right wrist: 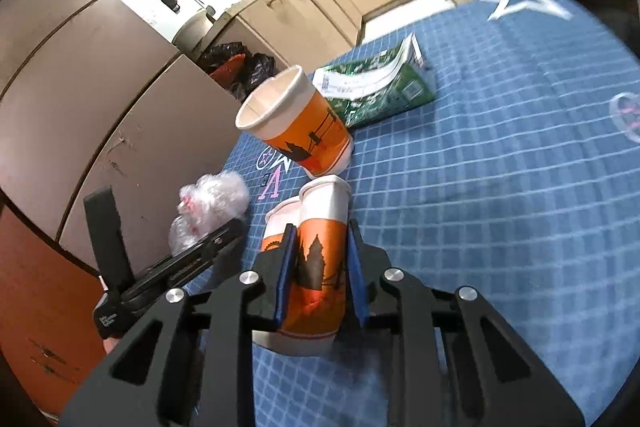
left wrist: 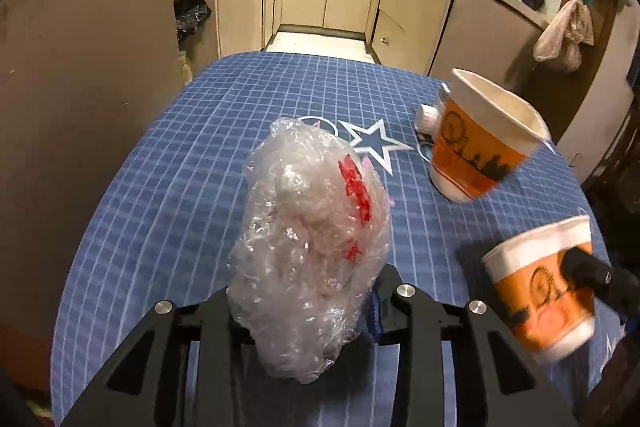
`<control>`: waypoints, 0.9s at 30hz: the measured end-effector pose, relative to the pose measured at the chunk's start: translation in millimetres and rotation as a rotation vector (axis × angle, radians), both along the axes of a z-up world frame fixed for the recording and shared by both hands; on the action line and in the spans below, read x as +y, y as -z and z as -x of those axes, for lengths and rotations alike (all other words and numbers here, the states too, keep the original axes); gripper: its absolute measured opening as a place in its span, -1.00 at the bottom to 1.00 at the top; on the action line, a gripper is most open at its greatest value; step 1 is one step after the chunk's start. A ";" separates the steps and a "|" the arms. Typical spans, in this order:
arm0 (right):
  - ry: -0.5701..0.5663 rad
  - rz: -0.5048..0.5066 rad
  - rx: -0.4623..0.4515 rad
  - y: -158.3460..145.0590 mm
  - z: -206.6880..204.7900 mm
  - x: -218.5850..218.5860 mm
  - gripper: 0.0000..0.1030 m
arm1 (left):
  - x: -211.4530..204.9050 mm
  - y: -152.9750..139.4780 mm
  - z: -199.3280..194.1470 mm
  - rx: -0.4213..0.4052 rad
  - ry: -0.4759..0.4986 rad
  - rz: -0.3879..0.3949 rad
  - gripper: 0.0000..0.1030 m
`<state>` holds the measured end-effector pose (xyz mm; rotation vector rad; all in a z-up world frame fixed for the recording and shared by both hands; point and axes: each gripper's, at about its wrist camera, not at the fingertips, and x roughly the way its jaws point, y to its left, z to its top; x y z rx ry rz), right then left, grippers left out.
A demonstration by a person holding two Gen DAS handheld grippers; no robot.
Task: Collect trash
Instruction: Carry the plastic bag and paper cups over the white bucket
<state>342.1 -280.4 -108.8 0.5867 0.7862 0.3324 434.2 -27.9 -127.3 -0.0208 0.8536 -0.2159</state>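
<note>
Crinkled clear plastic, a bag (left wrist: 312, 247) with red print, sits pinched between the left tongs (left wrist: 304, 307) low over the blue checked desk (left wrist: 180, 187). The right tongs (right wrist: 320, 275) squeeze an orange paper cup (right wrist: 320, 267), their blue pads pressing its sides in so its rim is crushed. Just beyond it a second orange cup (right wrist: 296, 123) stands on the cloth, touching a flattened green carton (right wrist: 380, 87) behind it.
</note>
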 end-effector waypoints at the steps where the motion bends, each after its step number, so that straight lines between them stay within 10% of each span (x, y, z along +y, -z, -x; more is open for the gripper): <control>1: 0.006 0.016 -0.007 -1.4 4.7 -1.5 -0.55 | 0.4 -2.9 6.5 -0.009 0.002 -0.005 -0.30; 27: 0.243 0.354 -0.170 -63.4 174.4 -24.4 -0.56 | -78.9 -57.9 188.0 -0.226 0.120 -0.153 -0.30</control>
